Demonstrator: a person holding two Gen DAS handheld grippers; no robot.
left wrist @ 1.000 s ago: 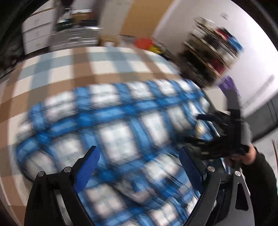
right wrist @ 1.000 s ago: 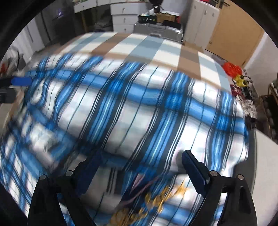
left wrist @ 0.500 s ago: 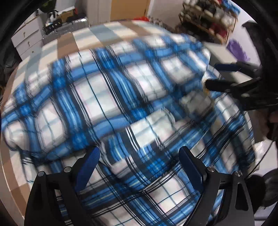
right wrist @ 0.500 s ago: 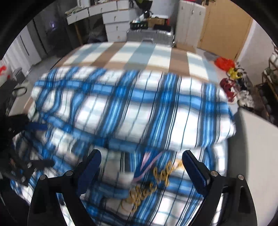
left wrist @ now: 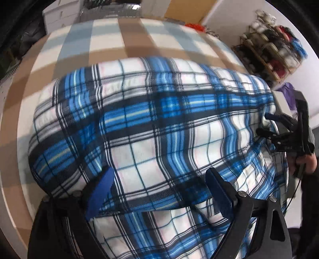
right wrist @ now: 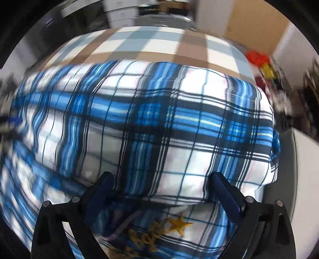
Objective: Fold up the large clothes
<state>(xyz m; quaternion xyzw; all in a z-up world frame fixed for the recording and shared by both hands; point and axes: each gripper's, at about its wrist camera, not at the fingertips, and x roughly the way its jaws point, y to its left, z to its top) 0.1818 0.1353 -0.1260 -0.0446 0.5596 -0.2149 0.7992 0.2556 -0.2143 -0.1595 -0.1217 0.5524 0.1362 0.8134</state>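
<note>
A large blue, white and black plaid garment (left wrist: 155, 127) lies folded over itself on a checked bed cover (left wrist: 123, 35). It also fills the right wrist view (right wrist: 151, 127), where gold embroidered stars and letters (right wrist: 159, 233) show on the lower layer. My left gripper (left wrist: 159, 191) is open, its fingers spread over the near fold edge. My right gripper (right wrist: 161, 191) is open over the near edge too. The right gripper also shows in the left wrist view (left wrist: 287, 135) at the garment's right side, held by a hand.
A beige, white and grey-blue checked cover (right wrist: 159, 41) spreads beyond the garment. White drawers (left wrist: 59, 14) and a grey case stand at the far end. A shoe rack (left wrist: 275, 51) stands at the right wall. Red and yellow items (right wrist: 259, 59) lie on the floor.
The upper layer of the garment has come down toward me and now lies over the lower part. Both grippers have moved closer to the near fold edge and stay open.
</note>
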